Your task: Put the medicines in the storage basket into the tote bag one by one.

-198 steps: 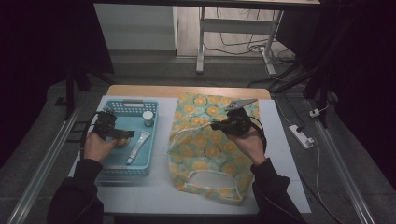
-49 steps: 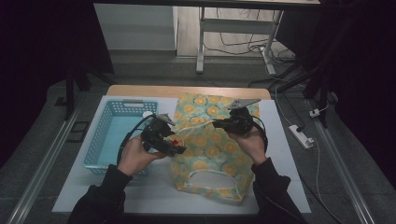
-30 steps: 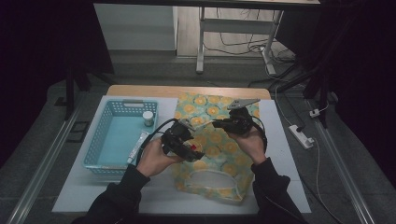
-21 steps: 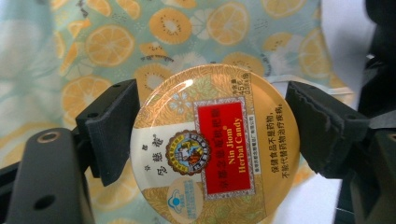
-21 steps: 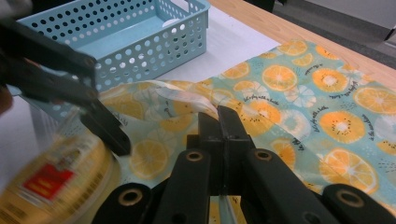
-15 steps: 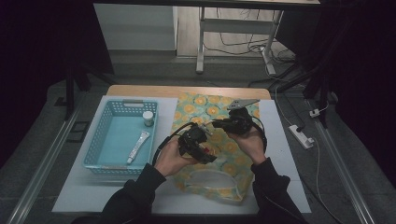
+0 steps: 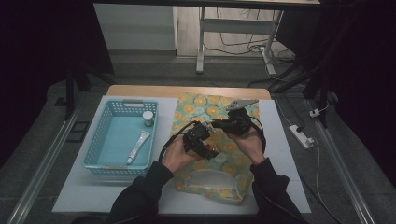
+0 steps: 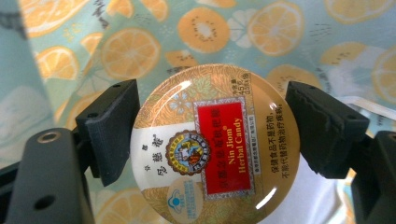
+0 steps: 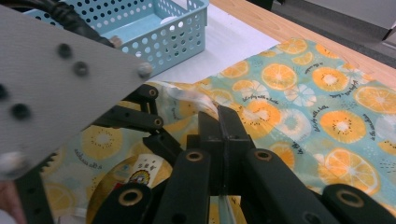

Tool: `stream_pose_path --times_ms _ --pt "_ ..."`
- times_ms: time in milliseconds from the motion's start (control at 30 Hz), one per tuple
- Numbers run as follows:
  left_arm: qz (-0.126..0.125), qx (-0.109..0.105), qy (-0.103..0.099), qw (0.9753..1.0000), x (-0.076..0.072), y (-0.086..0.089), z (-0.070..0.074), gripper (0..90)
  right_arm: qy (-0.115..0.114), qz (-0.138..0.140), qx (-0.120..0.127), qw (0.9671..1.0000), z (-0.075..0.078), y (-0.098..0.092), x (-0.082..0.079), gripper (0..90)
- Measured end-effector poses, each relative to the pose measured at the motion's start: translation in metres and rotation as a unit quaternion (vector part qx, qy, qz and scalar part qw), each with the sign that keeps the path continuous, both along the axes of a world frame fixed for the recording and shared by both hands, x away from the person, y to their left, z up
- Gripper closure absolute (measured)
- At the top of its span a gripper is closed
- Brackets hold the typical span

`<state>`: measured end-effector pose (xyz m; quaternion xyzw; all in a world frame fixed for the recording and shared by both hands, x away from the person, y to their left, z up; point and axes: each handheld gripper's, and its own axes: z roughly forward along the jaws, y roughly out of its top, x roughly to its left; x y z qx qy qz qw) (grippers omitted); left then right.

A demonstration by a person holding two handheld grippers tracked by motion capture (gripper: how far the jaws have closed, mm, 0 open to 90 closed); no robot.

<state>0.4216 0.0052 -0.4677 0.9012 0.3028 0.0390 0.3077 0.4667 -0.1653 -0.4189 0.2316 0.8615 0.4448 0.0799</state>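
Over the middle of the table (image 7: pixel 280 186) in the high view, both hands meet above the citrus-print bag (image 7: pixel 219 140). The left gripper (image 7: pixel 201 142) sits at about 7 o'clock from the right gripper (image 7: pixel 219 125), and they're just beside each other. At 9 o'clock from them is the blue basket (image 7: pixel 103 144), with a white tube (image 7: pixel 138 145) lying along its floor and a small jar (image 7: pixel 148 118) up toward 12 o'clock inside it. A power strip (image 7: pixel 301 136) lies on the floor off at 3 o'clock.

Left gripper view next: the jaws are spread fairly wide and clamped on a round candy tin (image 8: pixel 210 147), one pad touching its edge at 9 o'clock and the other at 3 o'clock. The label reads "Nin Jiom Herbal Candy". The tin hangs over the bag's orange-slice fabric.

Right gripper view: its jaws are pressed together, pinching a fold of the bag's edge and lifting it a bit. The left gripper and the tin show at 7 o'clock, right next to the raised fabric, though I can't tell if the tin is past the opening. The basket is at 11 o'clock.
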Motion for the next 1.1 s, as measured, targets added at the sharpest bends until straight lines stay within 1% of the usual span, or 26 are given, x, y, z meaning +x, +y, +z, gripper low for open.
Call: stream_pose_path --times_ms 133,333,367,400,433,500,600,700,767,867,900,1000,1067,1100 --pt "0.012 -0.007 0.001 0.9999 0.006 0.004 -0.006 21.2 -0.002 0.000 0.000 1.0000 -0.001 0.000 0.001 89.9" --pt "0.030 -0.012 0.003 0.9995 0.013 0.009 -0.013 21.2 0.001 -0.002 -0.002 1.0000 -0.004 0.001 0.002 89.9" --pt "0.041 -0.020 0.004 0.9989 0.013 0.009 -0.015 21.2 0.003 -0.002 -0.004 1.0000 -0.005 0.001 0.003 89.8" --pt "0.042 -0.017 0.005 0.9989 0.015 0.010 -0.016 21.2 0.003 -0.002 -0.005 1.0000 -0.006 0.001 0.003 89.9" --pt "0.048 -0.020 0.005 0.9986 0.016 0.010 -0.018 21.2 0.004 -0.002 -0.006 1.0000 -0.007 0.001 0.003 89.9" --pt "0.054 -0.022 0.009 0.9983 0.019 0.012 -0.021 21.2 0.004 -0.002 -0.008 1.0000 -0.008 0.002 0.004 89.9" --pt "0.062 -0.023 0.008 0.9978 0.022 0.014 -0.025 21.2 0.005 -0.002 -0.009 0.9999 -0.010 0.003 0.004 89.9" --pt "0.067 -0.020 0.006 0.9976 0.025 0.015 -0.029 21.2 0.005 -0.002 -0.010 0.9999 -0.011 0.003 0.005 89.9" --pt "0.074 -0.014 0.003 0.9972 0.026 0.015 -0.032 21.2 0.005 -0.003 -0.011 0.9999 -0.012 0.004 0.005 89.8" --pt "0.077 -0.006 0.001 0.9970 0.028 0.014 -0.035 21.2 0.005 -0.003 -0.013 0.9999 -0.014 0.005 0.005 89.9" --pt "0.080 -0.007 -0.001 0.9968 0.028 0.013 -0.037 21.2 0.006 -0.003 -0.014 0.9999 -0.015 0.006 0.005 89.9" --pt "0.081 0.002 -0.008 0.9966 0.029 0.013 -0.042 21.1 0.007 -0.003 -0.016 0.9998 -0.016 0.007 0.005 89.8" --pt "0.087 0.001 -0.013 0.9961 0.029 0.013 -0.044 21.1 0.007 -0.003 -0.016 0.9998 -0.016 0.007 0.005 89.9" --pt "0.089 -0.001 -0.012 0.9959 0.029 0.014 -0.046 21.1 0.007 -0.003 -0.016 0.9998 -0.017 0.007 0.005 89.9"
